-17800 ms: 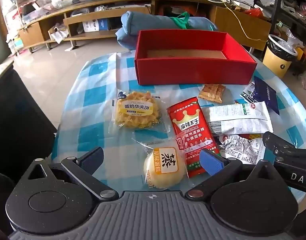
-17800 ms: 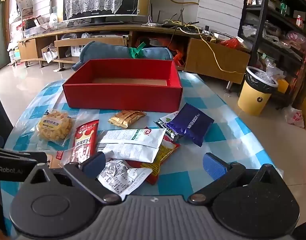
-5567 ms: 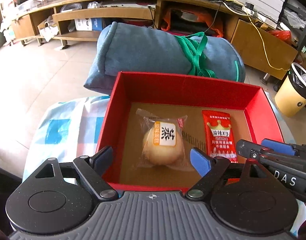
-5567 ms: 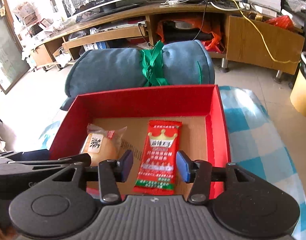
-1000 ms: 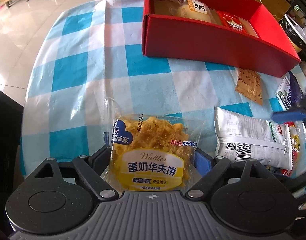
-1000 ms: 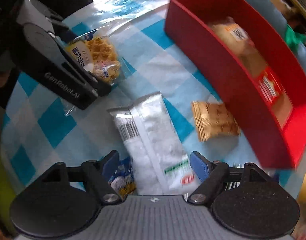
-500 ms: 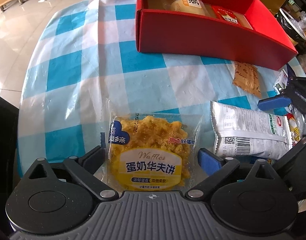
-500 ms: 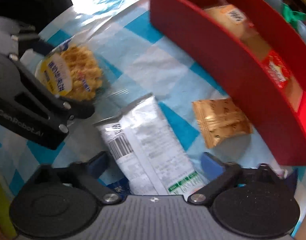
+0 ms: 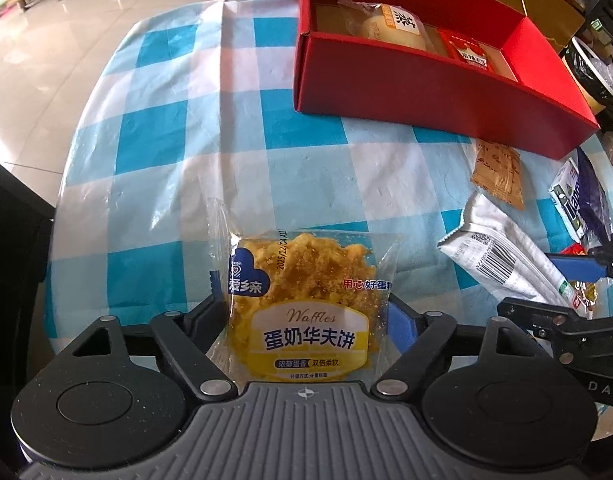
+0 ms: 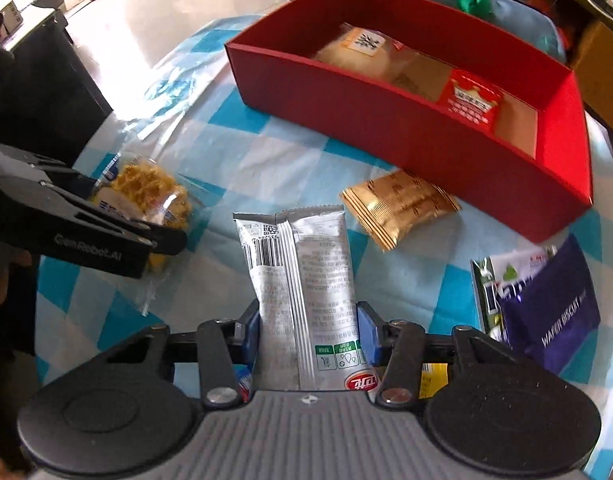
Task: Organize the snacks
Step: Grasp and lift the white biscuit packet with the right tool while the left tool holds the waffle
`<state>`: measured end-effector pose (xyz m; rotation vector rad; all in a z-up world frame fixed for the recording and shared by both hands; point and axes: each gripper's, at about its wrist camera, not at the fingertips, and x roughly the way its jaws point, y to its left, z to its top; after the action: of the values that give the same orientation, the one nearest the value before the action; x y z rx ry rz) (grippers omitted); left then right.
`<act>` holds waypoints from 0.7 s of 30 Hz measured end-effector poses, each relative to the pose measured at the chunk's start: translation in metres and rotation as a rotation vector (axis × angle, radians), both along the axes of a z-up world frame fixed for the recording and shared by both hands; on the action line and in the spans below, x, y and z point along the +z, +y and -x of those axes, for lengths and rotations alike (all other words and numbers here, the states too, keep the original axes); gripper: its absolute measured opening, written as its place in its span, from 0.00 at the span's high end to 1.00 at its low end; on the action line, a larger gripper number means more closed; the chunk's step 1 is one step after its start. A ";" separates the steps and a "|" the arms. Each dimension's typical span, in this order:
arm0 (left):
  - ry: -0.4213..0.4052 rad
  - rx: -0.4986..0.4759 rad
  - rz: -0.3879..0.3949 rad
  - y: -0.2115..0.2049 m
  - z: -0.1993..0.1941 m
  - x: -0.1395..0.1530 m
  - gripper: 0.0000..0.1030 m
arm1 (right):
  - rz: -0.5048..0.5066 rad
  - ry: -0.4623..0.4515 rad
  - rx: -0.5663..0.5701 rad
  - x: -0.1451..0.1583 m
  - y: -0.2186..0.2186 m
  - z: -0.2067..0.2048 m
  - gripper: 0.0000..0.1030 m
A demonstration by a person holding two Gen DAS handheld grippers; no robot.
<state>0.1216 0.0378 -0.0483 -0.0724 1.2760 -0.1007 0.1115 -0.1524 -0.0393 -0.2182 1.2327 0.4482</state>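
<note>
My left tongs (image 9: 306, 312) are closing on the waffle pack (image 9: 306, 300), which sits between them on the near side of the counter (image 9: 154, 152); the pads look like they press its sides. My right tongs (image 10: 308, 334) are closing too, and they squeeze the near end of the silver pack (image 10: 302, 280), whose far end tips up toward the red box (image 10: 386, 120). Two snacks are already in the box: the bun (image 10: 358, 52) on the left and the red packet (image 10: 472, 100) to its right. I think the job is only partly done. Left out on the counter are the gold packet (image 10: 402, 204) just in front of the box, the dark blue wafer pack (image 10: 554, 316) on the right, and some more packs under it. Half a second ago both tongs stood wide around their packs with gaps at the sides, and the silver pack lay flat and slanted; now it points straight ahead.
</note>
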 end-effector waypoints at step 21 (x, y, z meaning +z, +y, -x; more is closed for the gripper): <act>-0.019 -0.012 -0.061 -0.010 0.006 -0.006 0.17 | 0.018 -0.047 -0.006 -0.012 0.012 -0.010 0.61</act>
<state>0.1160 0.0279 -0.0547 -0.0114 1.2600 -0.0721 0.1215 -0.1401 -0.0514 -0.2392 1.1919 0.4241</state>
